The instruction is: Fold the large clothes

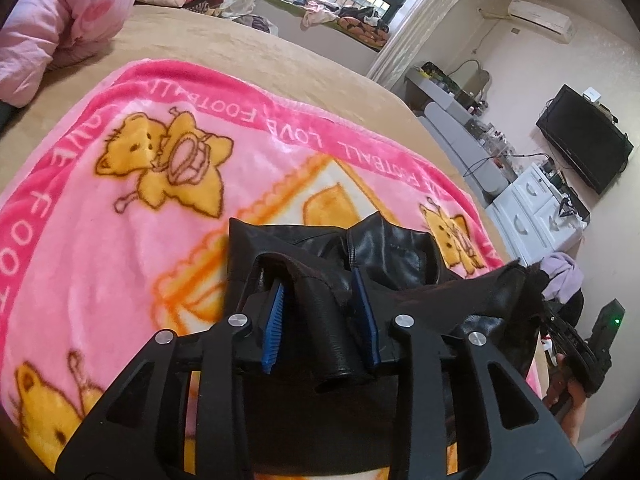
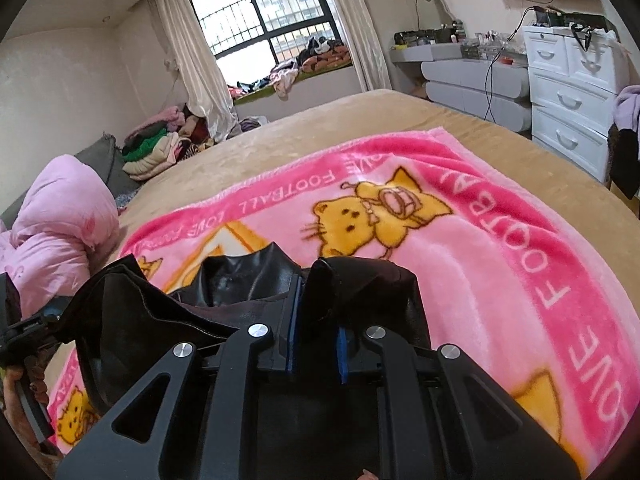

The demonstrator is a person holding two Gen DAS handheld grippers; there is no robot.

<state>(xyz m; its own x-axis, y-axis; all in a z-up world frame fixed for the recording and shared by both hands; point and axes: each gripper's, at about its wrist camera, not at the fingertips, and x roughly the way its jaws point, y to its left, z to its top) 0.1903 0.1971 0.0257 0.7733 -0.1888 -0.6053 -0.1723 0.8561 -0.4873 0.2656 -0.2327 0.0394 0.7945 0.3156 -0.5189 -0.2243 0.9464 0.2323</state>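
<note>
A black leather garment [image 1: 384, 248] lies bunched over a pink cartoon blanket [image 1: 120, 220] on the bed. In the left wrist view a fold of it runs between the blue pads of my left gripper [image 1: 320, 308]. The jaws stand apart and the fold looks loose between them. In the right wrist view my right gripper [image 2: 318, 312] is shut on another fold of the garment [image 2: 240, 280], above the blanket [image 2: 500, 260]. The cloth spans between the two grippers. The right gripper in a hand [image 1: 580, 344] shows at the left view's right edge.
The blanket lies on a tan bed cover [image 2: 320, 132]. A pink duvet [image 2: 60, 216] is heaped at the bed's left side. White drawers [image 2: 572, 92] and a grey dresser [image 2: 472, 80] stand by the right wall. Piled clothes [image 2: 160, 148] lie near the window.
</note>
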